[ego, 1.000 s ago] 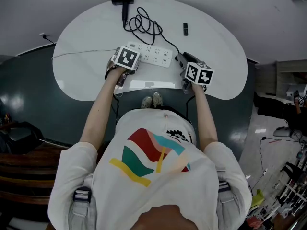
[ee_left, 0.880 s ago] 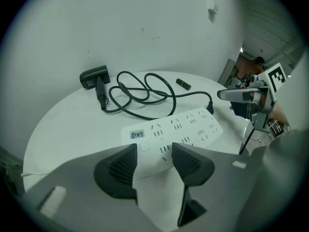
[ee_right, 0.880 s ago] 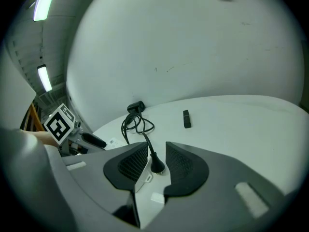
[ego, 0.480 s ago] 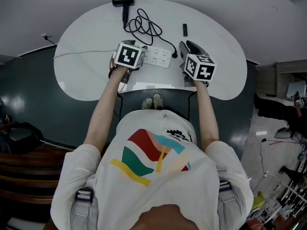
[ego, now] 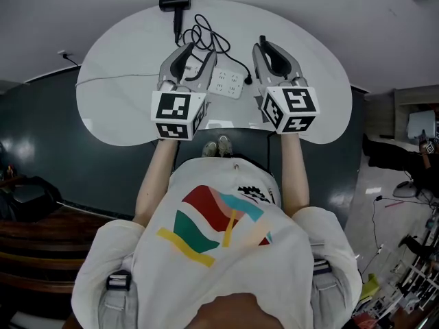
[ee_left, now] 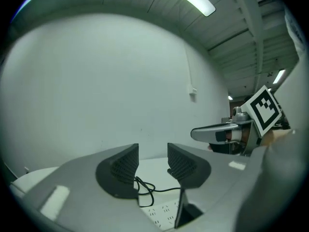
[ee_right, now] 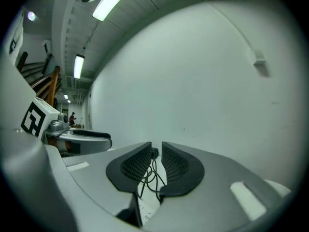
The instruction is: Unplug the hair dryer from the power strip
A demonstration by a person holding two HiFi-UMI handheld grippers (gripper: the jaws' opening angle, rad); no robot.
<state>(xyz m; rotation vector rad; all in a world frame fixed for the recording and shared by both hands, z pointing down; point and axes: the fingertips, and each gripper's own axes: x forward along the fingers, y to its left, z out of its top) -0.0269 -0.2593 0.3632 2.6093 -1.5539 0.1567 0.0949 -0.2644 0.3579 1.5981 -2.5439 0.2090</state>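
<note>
The head view shows us the hair dryer (ego: 175, 0) at the bench's (ego: 123, 67) far edge, cord (ego: 206, 36) looping to the power strip (ego: 228, 82). Only the gripper views reveal the left claw (ee_left: 153, 153) spread, the right claw (ee_right: 156, 151) narrowly parted, both empty, just now closing.

The hair dryer (ego: 175, 1) lies behind the power strip (ego: 230, 82).

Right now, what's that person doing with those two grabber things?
A person holds a gripper in each hand above the white table. The left gripper and right gripper are both empty; their jaws have just been closing a bit but stand apart. On the table lie the hair dryer, its coiled cord and the power strip. The cord ends at the strip's right end; whether it is plugged in is unclear.
</note>
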